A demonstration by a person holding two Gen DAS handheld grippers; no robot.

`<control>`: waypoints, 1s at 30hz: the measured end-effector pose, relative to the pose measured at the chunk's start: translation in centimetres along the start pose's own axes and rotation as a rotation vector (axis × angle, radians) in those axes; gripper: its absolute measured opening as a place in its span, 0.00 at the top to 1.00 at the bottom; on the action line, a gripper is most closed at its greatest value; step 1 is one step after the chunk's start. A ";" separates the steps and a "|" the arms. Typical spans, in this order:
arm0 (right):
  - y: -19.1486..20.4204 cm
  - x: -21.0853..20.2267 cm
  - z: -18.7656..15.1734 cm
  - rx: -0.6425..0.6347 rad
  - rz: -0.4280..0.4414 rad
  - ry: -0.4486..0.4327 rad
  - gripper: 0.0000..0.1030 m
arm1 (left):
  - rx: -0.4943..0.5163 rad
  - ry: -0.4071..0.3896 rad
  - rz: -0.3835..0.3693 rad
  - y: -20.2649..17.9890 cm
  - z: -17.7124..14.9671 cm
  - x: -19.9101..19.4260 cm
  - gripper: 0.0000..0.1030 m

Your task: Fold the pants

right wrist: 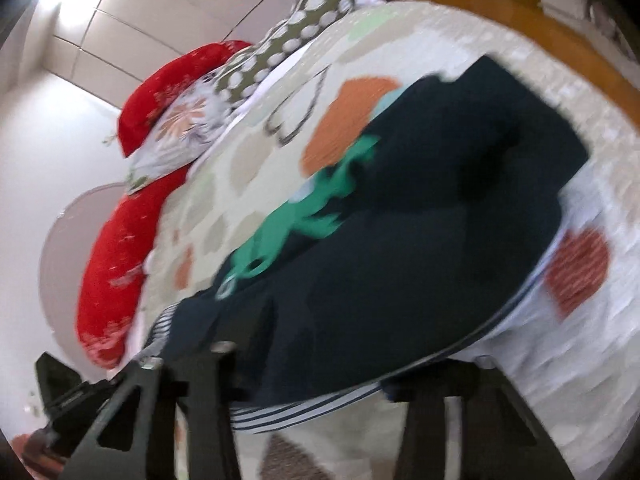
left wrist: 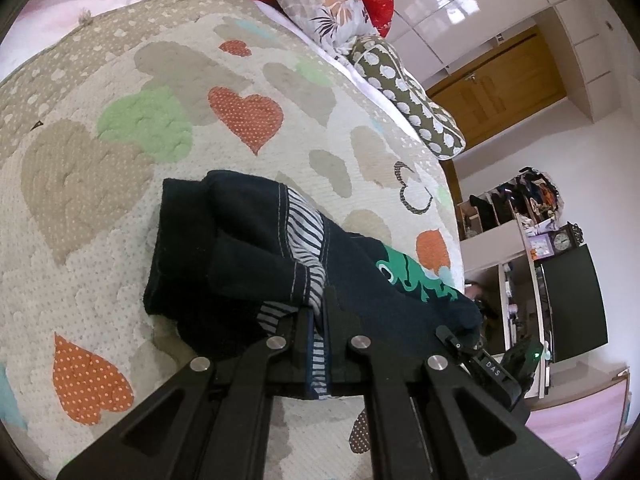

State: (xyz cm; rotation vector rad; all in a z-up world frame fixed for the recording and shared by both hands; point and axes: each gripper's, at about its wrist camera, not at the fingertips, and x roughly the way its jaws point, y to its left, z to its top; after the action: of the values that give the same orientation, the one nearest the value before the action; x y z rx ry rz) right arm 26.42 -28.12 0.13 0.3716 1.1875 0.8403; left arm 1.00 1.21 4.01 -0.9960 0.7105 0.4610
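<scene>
Dark navy pants (left wrist: 248, 248) with a striped waistband lining and a green frog print lie bunched on the heart-patterned quilt (left wrist: 120, 160). My left gripper (left wrist: 318, 316) is shut on the striped waistband edge, which hangs between its fingers. In the blurred right wrist view the pants (right wrist: 420, 232) drape over my right gripper (right wrist: 332, 364). Its fingers stand wide apart at the striped waistband, and the cloth hides the tips. The right gripper also shows at the pants' right edge in the left wrist view (left wrist: 464, 340).
Red, floral (left wrist: 332, 4) and polka-dot pillows (left wrist: 404, 92) lie at the head of the bed. The bed's edge runs along the right, with a wooden door (left wrist: 500, 88), shelves and a dark screen (left wrist: 572, 304) beyond it.
</scene>
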 end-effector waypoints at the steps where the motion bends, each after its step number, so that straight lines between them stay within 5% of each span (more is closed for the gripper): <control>1: -0.4 -0.3 0.3 -0.006 -0.008 -0.004 0.78 | -0.001 -0.003 0.005 -0.1 0.1 0.0 0.97; 3: 0.1 -0.6 0.9 -0.030 -0.011 -0.010 0.90 | -0.004 -0.002 0.001 0.0 0.5 0.1 0.97; 11: 5.1 -1.4 4.9 -0.210 -0.013 -0.050 0.90 | 0.021 -0.046 0.059 -1.2 5.9 2.0 0.97; 18: 8.9 5.3 10.8 -0.322 -0.144 -0.015 0.86 | -0.004 -0.055 0.177 -1.0 12.4 6.6 0.96; 21: 9.0 7.8 12.6 -0.342 -0.190 -0.007 0.65 | 0.011 -0.020 0.176 -0.8 13.4 8.0 0.95; 23: 8.8 9.5 14.2 -0.313 -0.163 0.047 0.34 | -0.015 0.009 0.130 -0.2 14.1 8.3 0.95; 27: 6.2 9.3 17.1 -0.075 -0.012 0.048 0.30 | -0.053 0.010 0.096 0.7 14.9 7.7 0.90; 30: 4.0 8.1 18.8 0.077 0.004 -0.020 0.26 | -0.103 0.011 0.101 1.4 15.6 7.9 0.90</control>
State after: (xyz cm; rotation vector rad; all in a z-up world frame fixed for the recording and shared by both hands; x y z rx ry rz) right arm 43.14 -16.37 4.20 0.4438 1.2033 0.7941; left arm 10.61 15.88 2.94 -1.0627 0.7553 0.5849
